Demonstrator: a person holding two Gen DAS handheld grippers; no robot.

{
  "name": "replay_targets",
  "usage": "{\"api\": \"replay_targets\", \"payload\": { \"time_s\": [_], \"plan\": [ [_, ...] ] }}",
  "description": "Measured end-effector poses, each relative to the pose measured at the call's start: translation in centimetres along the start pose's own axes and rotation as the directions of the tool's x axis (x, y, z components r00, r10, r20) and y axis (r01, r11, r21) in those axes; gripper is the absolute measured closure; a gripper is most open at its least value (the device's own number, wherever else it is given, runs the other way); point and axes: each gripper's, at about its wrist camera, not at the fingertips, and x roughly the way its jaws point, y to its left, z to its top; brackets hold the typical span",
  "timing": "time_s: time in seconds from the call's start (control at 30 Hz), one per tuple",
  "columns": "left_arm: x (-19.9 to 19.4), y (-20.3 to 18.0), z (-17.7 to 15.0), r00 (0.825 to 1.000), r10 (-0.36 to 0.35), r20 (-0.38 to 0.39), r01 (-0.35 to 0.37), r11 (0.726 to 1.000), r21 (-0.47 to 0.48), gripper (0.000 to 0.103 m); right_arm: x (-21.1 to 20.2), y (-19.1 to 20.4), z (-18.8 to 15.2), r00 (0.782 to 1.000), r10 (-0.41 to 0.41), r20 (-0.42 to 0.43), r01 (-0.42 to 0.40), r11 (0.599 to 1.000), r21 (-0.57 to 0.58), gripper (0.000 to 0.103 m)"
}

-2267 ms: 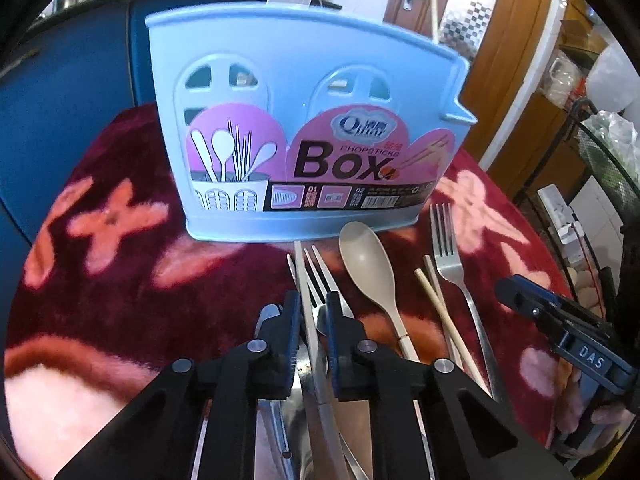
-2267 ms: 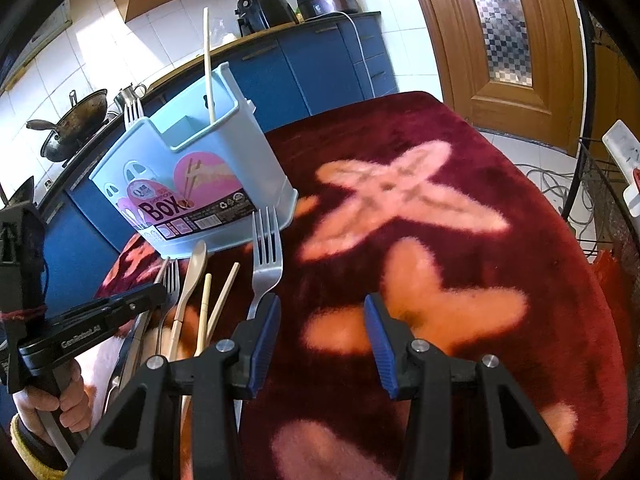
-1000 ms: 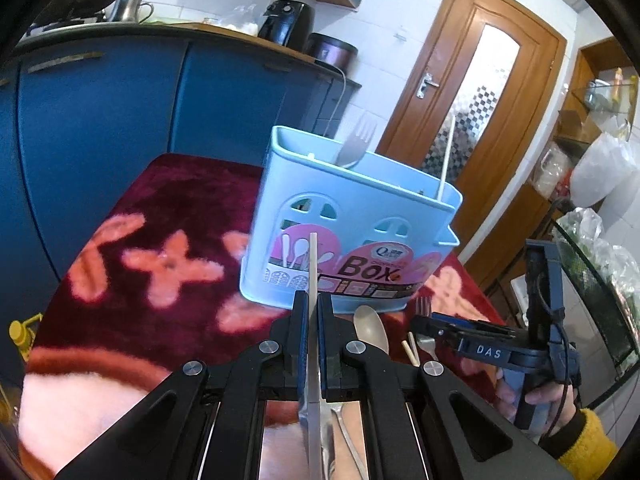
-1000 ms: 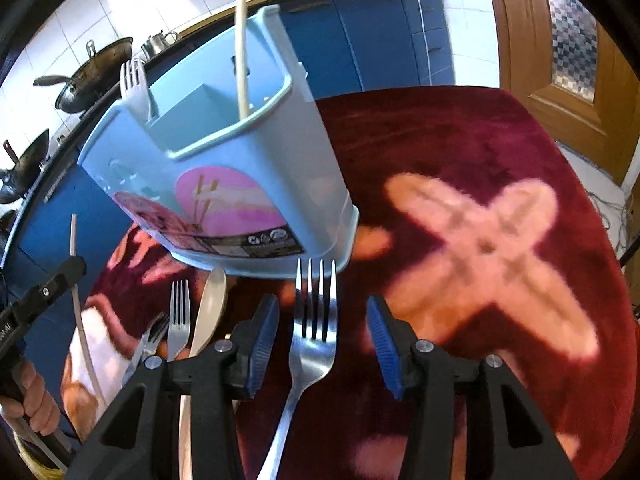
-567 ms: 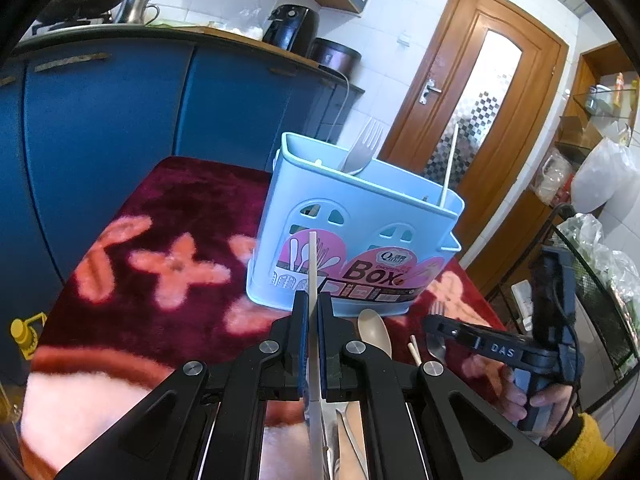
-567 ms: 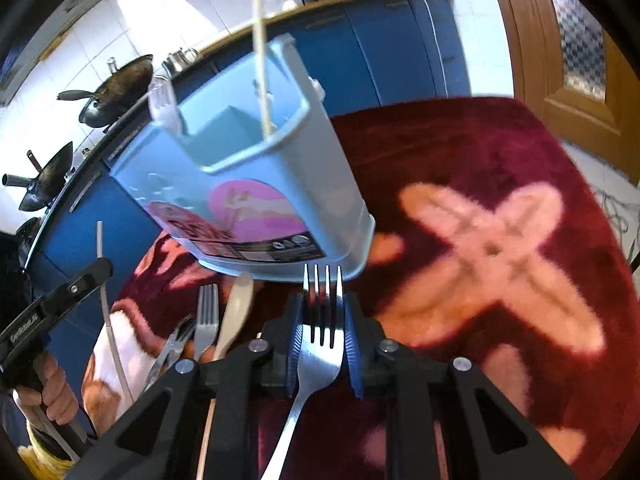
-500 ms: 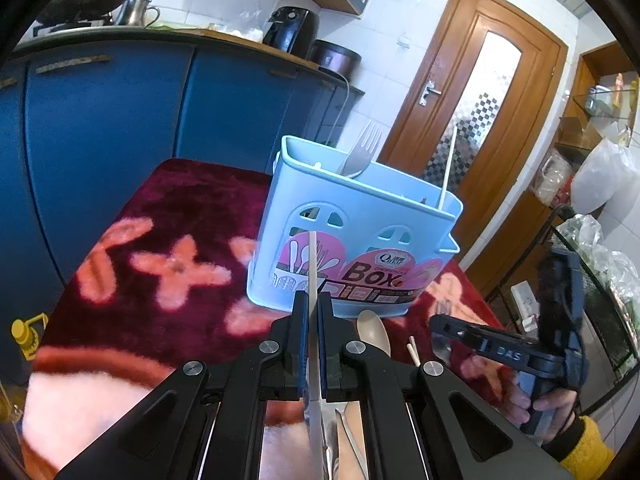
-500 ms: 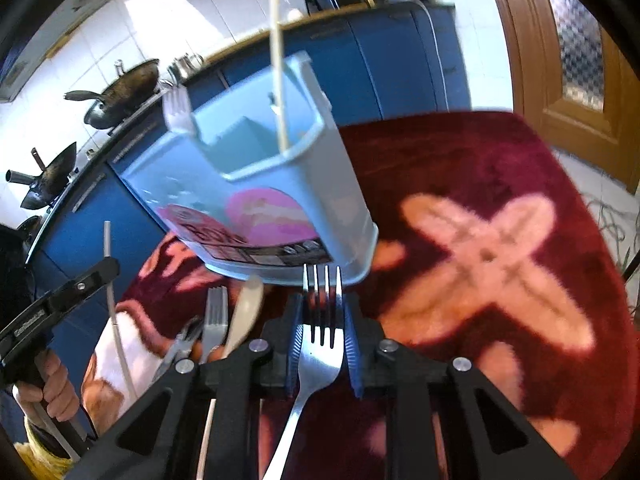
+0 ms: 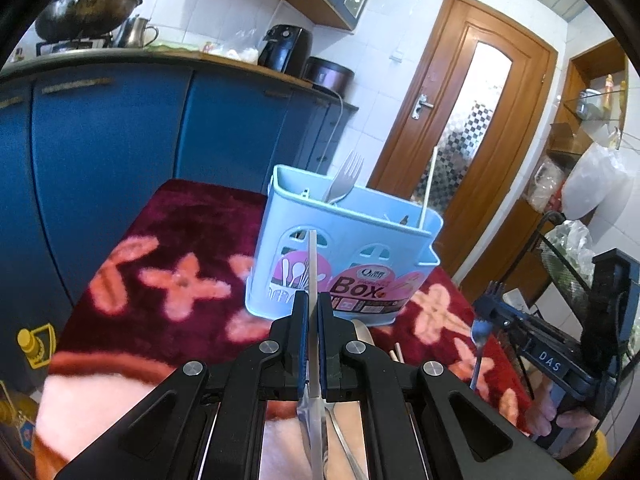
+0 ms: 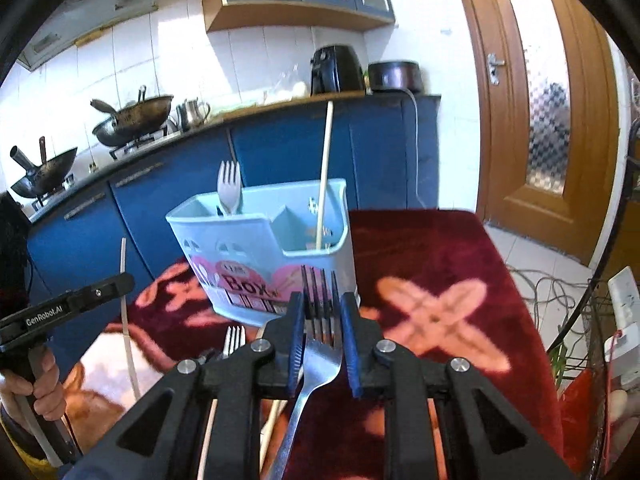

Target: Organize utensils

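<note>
L claw (image 9: pixel 313 344) clamped on a thin flat utensil (image 9: pixel 312 264), prob a knife, seen edge-on, long axis pointing fwd-up at the blue caddy (image 9: pixel 344 256) dead ahead. R claw (image 10: pixel 322 340) clamped on a fork (image 10: pixel 320 344) at the neck, tines fwd, handle trailing back. Caddy (image 10: pixel 256 256) sits ahead and slightly left of R claw, upright on the red floral counter (image 10: pixel 420 256); already holds a fork (image 10: pixel 229 188) and a chopstick (image 10: pixel 323 176). L looks nearer, can't be sure.

Text: caddy label "Box"; R claw "DAS"; L claw "GenRobot.AI".
</note>
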Motion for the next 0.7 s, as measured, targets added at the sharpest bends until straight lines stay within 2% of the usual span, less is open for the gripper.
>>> {"api": "replay_targets", "payload": {
  "time_s": [0.23,0.3,0.53,0.7],
  "plan": [
    [-1.6,-0.2,0.4,0.999,-0.002,0.033,0.002,1.000,0.002,0.099,-1.9,1.1,0.7,0.998,-0.041,0.048,0.042,0.999,-0.013,0.089],
    [-2.0,-0.4,0.6,0.999,-0.003,0.040,0.003,1.000,0.008,0.099,-2.3,1.1,0.7,0.997,-0.048,0.058,0.049,0.999,-0.013,0.098],
    [-3.1,-1.2,1.3,0.997,-0.009,0.075,0.006,0.999,0.044,0.099,-3.4,2.0,1.2,0.995,-0.063,0.082,0.066,0.998,-0.025,0.098],
    [-4.1,-1.6,2.1,0.994,-0.012,0.107,0.005,0.998,0.068,0.099,-4.6,2.8,2.2,0.989,-0.065,0.132,0.071,0.996,-0.045,0.099]
  ]
}}
